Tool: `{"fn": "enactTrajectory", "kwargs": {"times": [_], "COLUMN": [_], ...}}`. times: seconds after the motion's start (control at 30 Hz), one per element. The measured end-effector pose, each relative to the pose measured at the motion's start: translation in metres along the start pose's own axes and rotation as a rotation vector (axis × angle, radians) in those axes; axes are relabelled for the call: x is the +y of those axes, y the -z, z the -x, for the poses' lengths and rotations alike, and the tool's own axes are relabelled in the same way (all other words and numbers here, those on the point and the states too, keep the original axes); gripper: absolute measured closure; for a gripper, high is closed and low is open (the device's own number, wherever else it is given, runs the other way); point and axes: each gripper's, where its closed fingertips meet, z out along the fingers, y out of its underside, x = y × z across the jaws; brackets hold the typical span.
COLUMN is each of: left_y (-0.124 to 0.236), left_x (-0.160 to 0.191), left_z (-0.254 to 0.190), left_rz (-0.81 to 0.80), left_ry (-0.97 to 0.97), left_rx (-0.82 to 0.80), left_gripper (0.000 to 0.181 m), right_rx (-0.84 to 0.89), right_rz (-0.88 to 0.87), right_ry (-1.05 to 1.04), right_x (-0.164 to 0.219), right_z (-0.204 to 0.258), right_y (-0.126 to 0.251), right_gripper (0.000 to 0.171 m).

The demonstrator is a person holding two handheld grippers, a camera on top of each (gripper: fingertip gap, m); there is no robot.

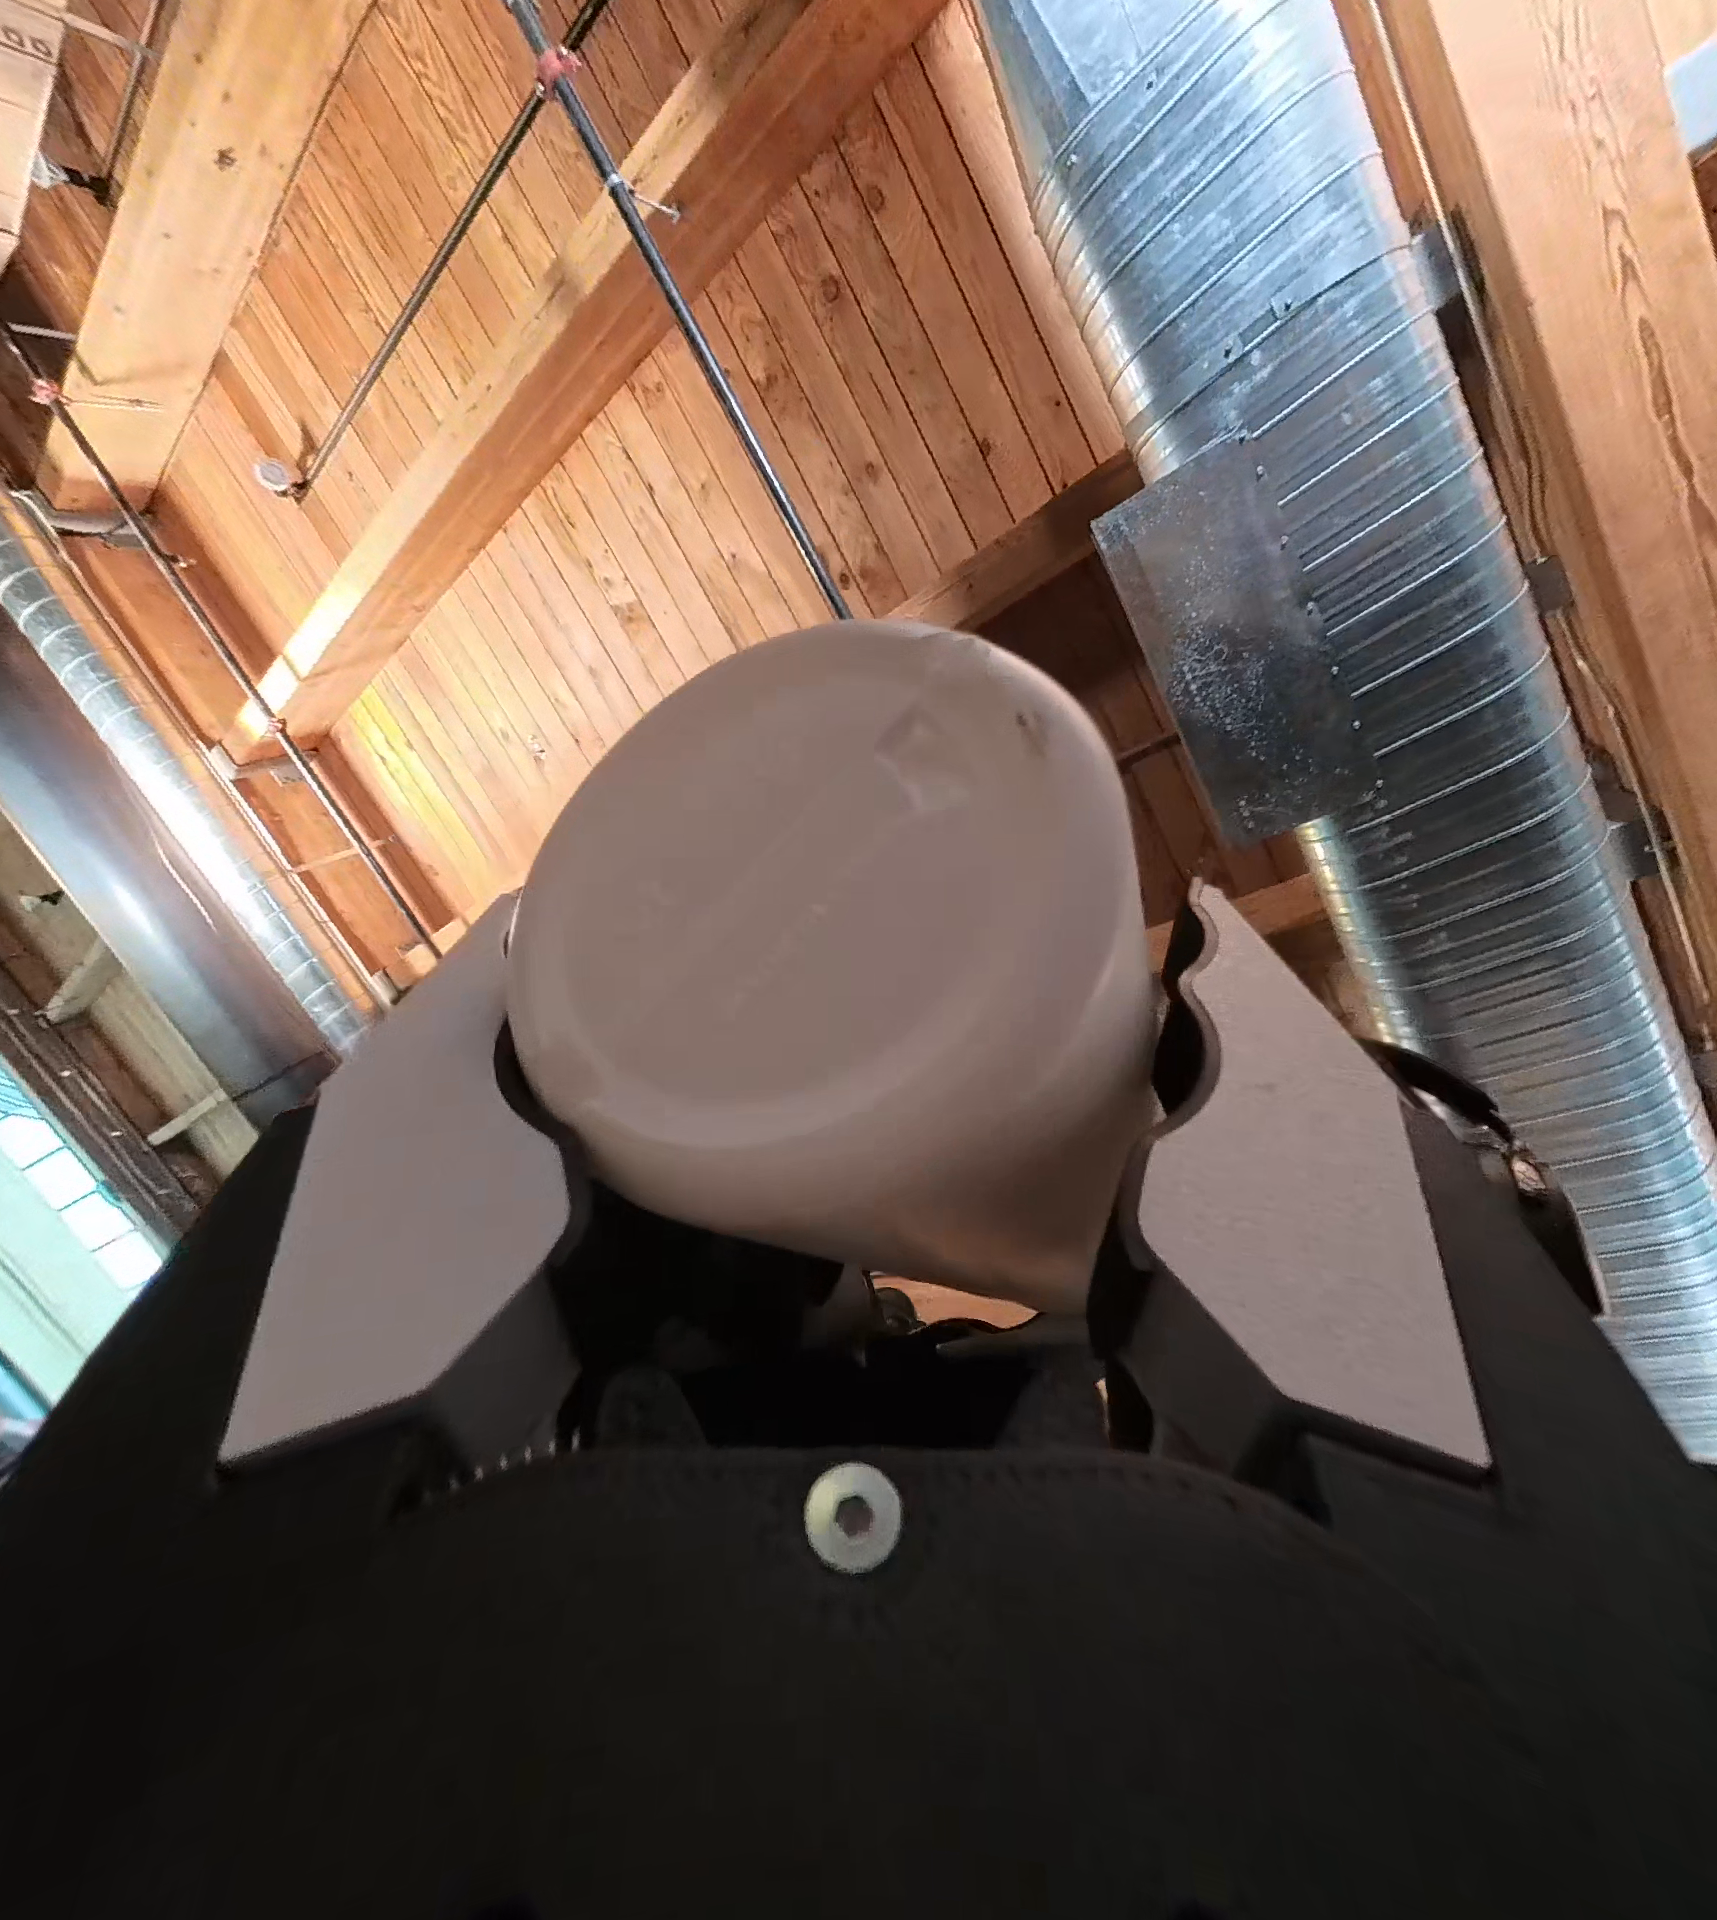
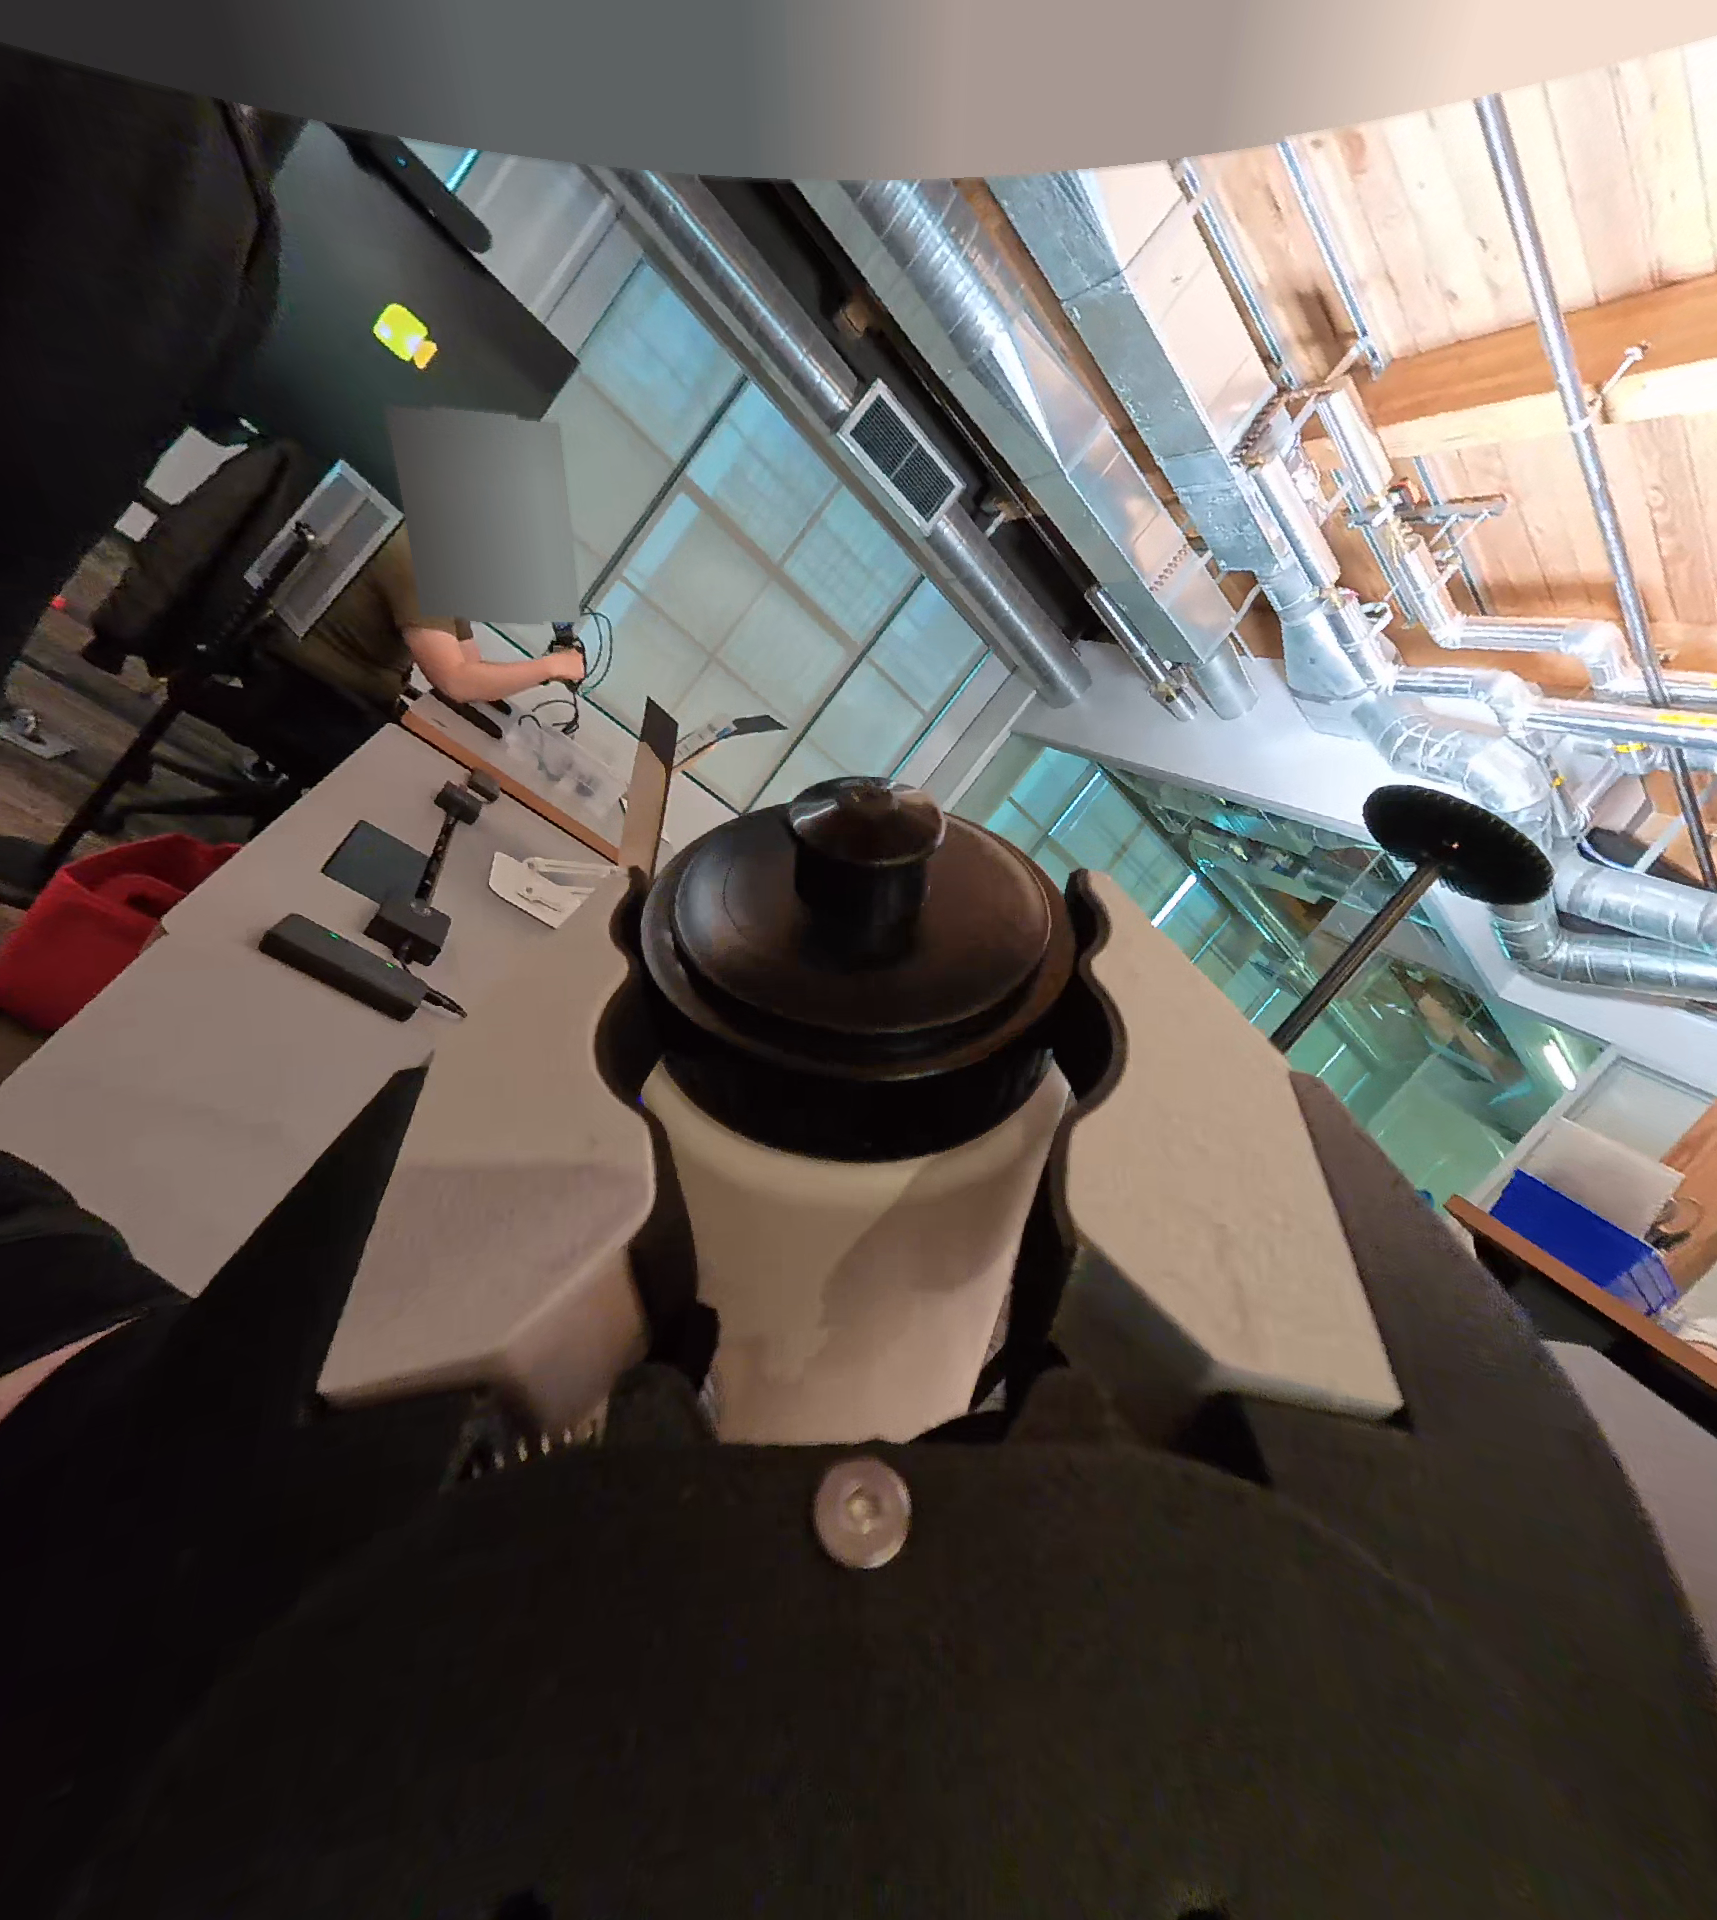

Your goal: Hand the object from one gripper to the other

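The bottle [image 2: 849, 1174] sits between both grippers at once. In the right wrist view the right gripper [image 2: 849, 1049] has its fingers [image 2: 1186, 1174] clamped on the white body just under the black cap [image 2: 849, 935], with the notched inner edges seated around the shoulder. In the left wrist view the left gripper [image 1: 833, 1060] has its fingers [image 1: 397, 1226] closed on the other end, where the round flat base [image 1: 792, 956] faces the camera.

This looks like the middle of the handover, so the step calls for only one grip to let go. Whichever gripper is receiving should be squeezing firmly before the other loosens, and the releasing fingers should spread fully and back straight out along their own line, so they do not drag the smooth wall or twist the bottle.

The long axis seems to run roughly along the line between the two grippers. The cap and its spout point away from the right camera, toward the table [image 2: 241, 1018] and windows [image 2: 792, 582] beyond. The base faces the left camera, and the body tilts away toward the wooden ceiling [image 1: 542, 436] and metal duct [image 1: 1301, 416].
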Motion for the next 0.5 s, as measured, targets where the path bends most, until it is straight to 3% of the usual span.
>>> {"fn": "enactTrajectory", "kwargs": {"times": [0.03,0.2,0.3,0.5], "left_y": [0.0,-0.003,-0.005,-0.002], "left_x": [-0.003,-0.025,-0.037,-0.066], "left_z": [-0.001,-0.012,-0.021,-0.03], "left_rz": [0.002,0.016,0.056,0.073], "left_ry": [-0.017,-0.138,-0.237,-0.384], "left_rx": [-0.011,-0.048,-0.082,-0.154], "left_gripper": [0.067,0.07,0.071,0.076], "right_rx": [0.009,0.045,0.055,0.065], "right_rz": [-0.004,0.045,0.094,0.175], "right_ry": [-0.015,-0.052,-0.096,-0.186], "right_x": [0.002,0.019,0.035,0.063], "right_z": [-0.002,-0.006,-0.003,0.001], "right_y": [0.001,0.004,0.008,0.02], "right_gripper": [0.095,0.093,0.08,0.085]}}
